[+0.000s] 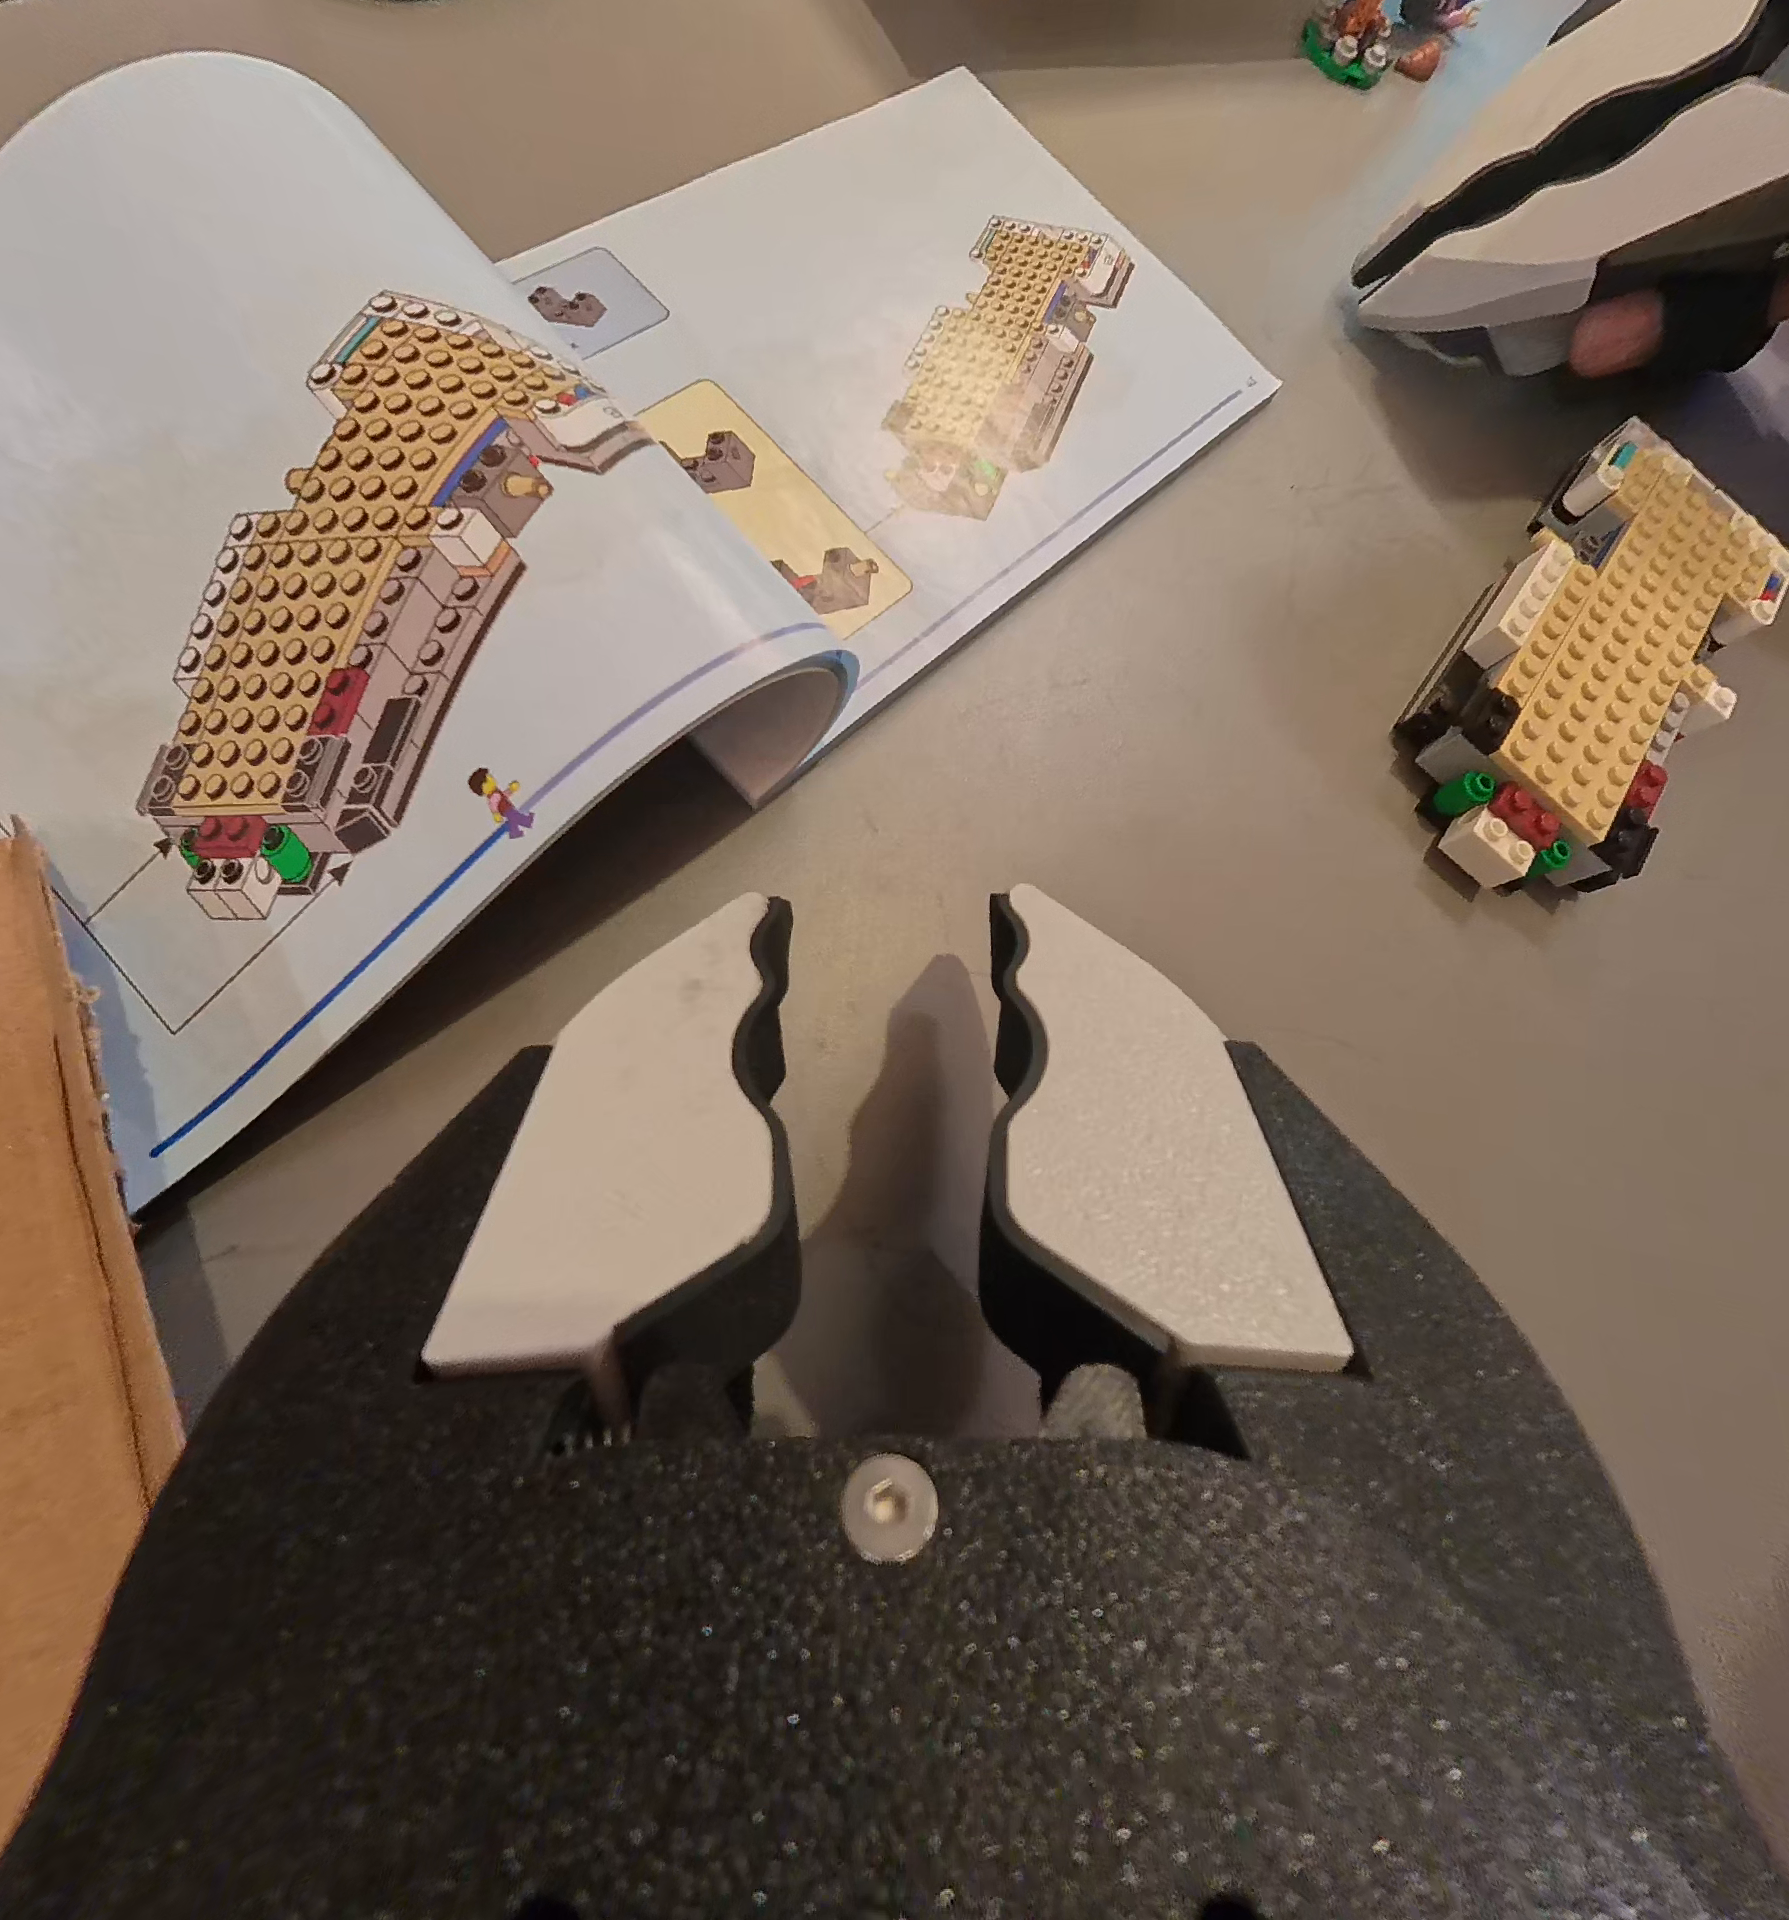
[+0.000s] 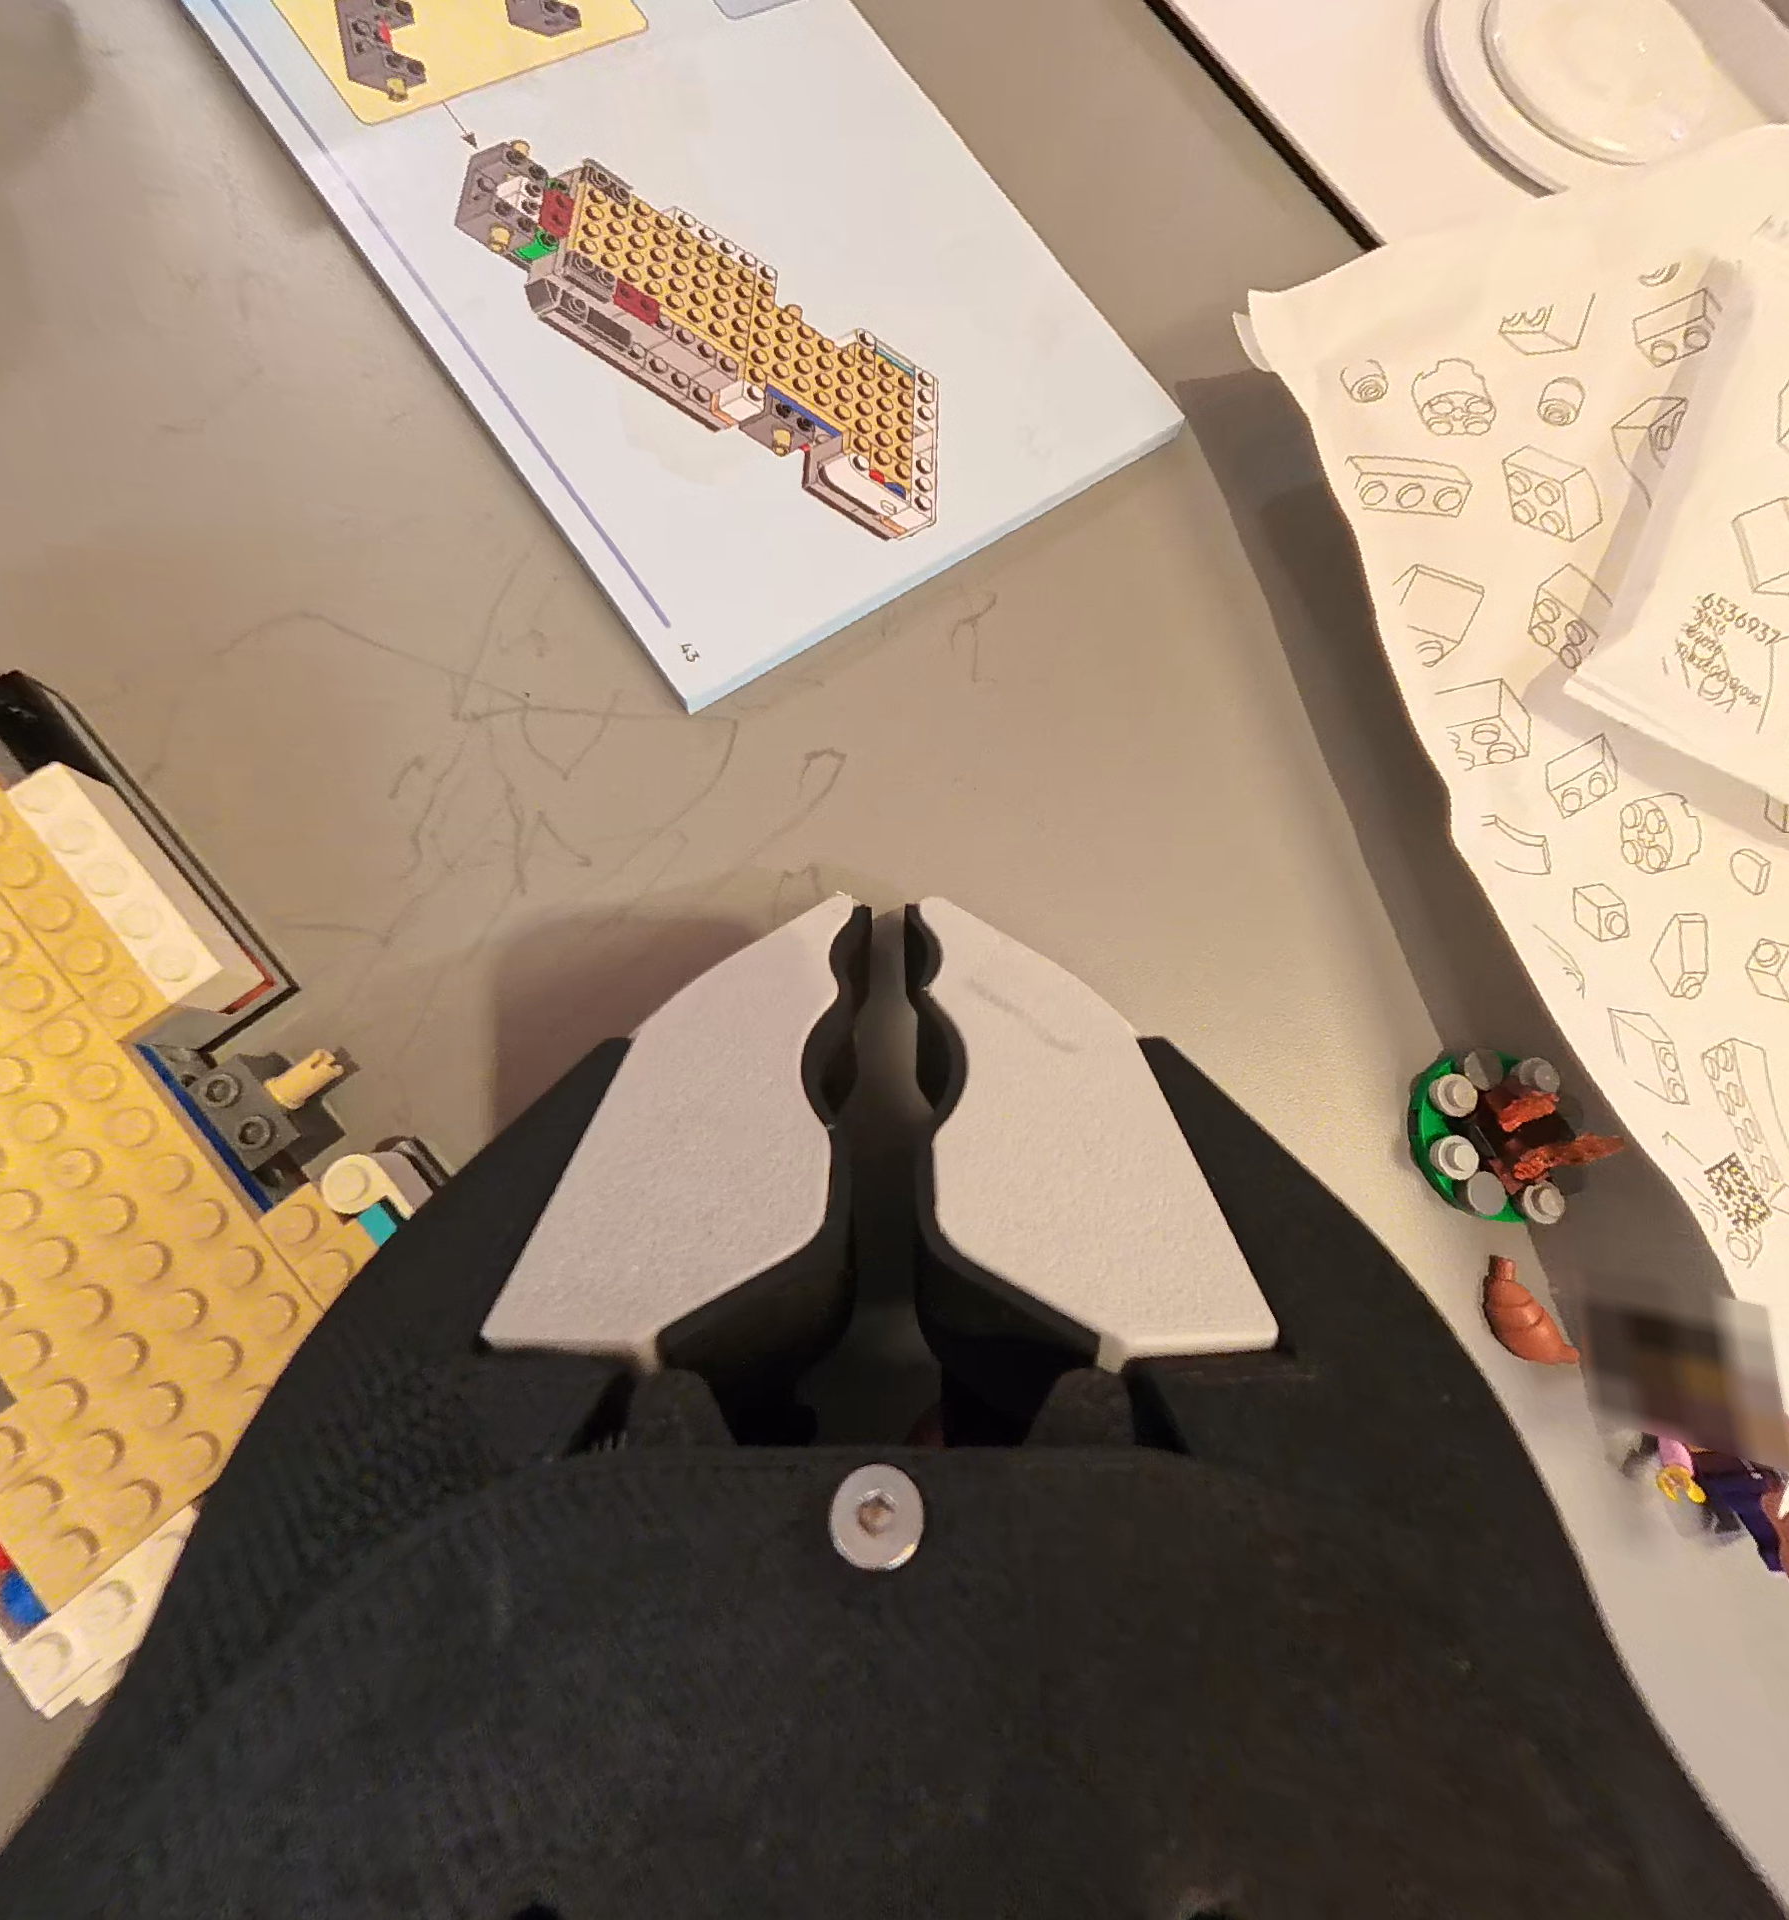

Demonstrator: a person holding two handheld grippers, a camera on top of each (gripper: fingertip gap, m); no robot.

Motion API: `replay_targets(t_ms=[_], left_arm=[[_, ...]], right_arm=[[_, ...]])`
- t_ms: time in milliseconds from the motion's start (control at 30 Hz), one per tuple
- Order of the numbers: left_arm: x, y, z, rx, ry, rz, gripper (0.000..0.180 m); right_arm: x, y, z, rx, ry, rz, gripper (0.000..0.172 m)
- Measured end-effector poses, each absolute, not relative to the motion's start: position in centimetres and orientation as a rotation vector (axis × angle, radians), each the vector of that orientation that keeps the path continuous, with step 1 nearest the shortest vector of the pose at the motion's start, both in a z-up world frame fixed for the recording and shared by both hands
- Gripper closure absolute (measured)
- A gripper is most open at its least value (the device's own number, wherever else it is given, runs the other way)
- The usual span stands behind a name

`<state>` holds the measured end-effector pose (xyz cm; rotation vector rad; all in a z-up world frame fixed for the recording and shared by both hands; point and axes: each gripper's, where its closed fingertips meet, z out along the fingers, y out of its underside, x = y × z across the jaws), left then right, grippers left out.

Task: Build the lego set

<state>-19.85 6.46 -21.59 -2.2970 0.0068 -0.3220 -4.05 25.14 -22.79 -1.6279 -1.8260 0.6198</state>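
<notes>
My left gripper (image 1: 890, 914) is open and empty, low over the bare grey table (image 1: 1129, 727). An open instruction booklet (image 1: 661, 416) lies ahead to its left. A brick model with a tan studded top (image 1: 1596, 665) stands to its right. My right gripper (image 2: 888, 914) is shut with only a thin slit between the pads and nothing in it. It also shows in the left wrist view (image 1: 1373, 291), held by a gloved hand (image 1: 1679, 322). The tan model (image 2: 69, 1195) lies just left of it, and the booklet's page (image 2: 765, 312) ahead.
A cardboard box (image 1: 7, 1247) stands at the left. White printed paper bags (image 2: 1596, 623) lie at the right, with a small green round build (image 2: 1482, 1132), a brown croissant piece (image 2: 1524, 1314) and a minifigure (image 2: 1721, 1496) beside them. A white tray with a plate (image 2: 1555, 83) is far right. My hands' fingertips stand some 25 cm from each other. My left tips are about 35 cm from the brown croissant piece (image 2: 1524, 1314), my right tips only 12 cm. It turns up in the left wrist view (image 1: 1425, 54) as well.
</notes>
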Motion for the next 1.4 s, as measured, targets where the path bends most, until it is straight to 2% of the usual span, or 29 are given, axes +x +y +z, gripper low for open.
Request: replay_targets(t_ms=[167, 300, 433, 567, 667, 767, 933, 1067, 1167, 1400], left_arm=[[-19.7, 6.5, -21.8, -2.305, 0.025, -0.307, 0.143], [-20.0, 6.6, -22.0, -2.309, 0.004, -0.285, 0.143], [-20.2, 6.6, -21.8, -2.294, -0.015, -0.281, 0.143], [-20.1, 6.7, -22.2, -2.320, -0.011, -0.282, 0.143], [-20.1, 6.7, -22.4, -2.338, -0.001, -0.256, 0.143], [-20.3, 6.7, -22.3, -2.327, -0.016, -0.234, 0.143], [-20.6, 6.7, -22.1, -2.310, -0.050, -0.254, 0.143], [-20.5, 6.7, -22.4, -2.327, -0.042, -0.260, 0.143], [-20.3, 6.7, -22.2, -2.320, -0.027, -0.255, 0.143], [-20.0, 6.5, -22.1, -2.308, -0.009, -0.265, 0.143]], right_arm=[[-3.3, 23.2, -21.8, -1.556, -1.886, 0.568, 0.155], [1.0, 20.4, -15.3, -1.417, -1.906, 0.537, 0.152], [11.3, 24.9, -11.1, -1.417, -1.966, 0.328, 0.154], [19.1, 31.6, -15.5, -1.519, -2.240, 0.216, 0.151], [20.2, 33.5, -19.7, -1.601, -2.371, 0.240, 0.147], [19.7, 34.5, -21.5, -1.578, -2.417, 0.229, 0.145], [19.6, 34.9, -22.7, -1.600, -2.416, 0.272, 0.146], [19.5, 34.8, -23.0, -1.631, -2.398, 0.295, 0.165], [19.4, 34.7, -23.0, -1.630, -2.394, 0.290, 0.172], [19.2, 35.2, -21.5, -1.614, -2.305, 0.242, 0.172]])
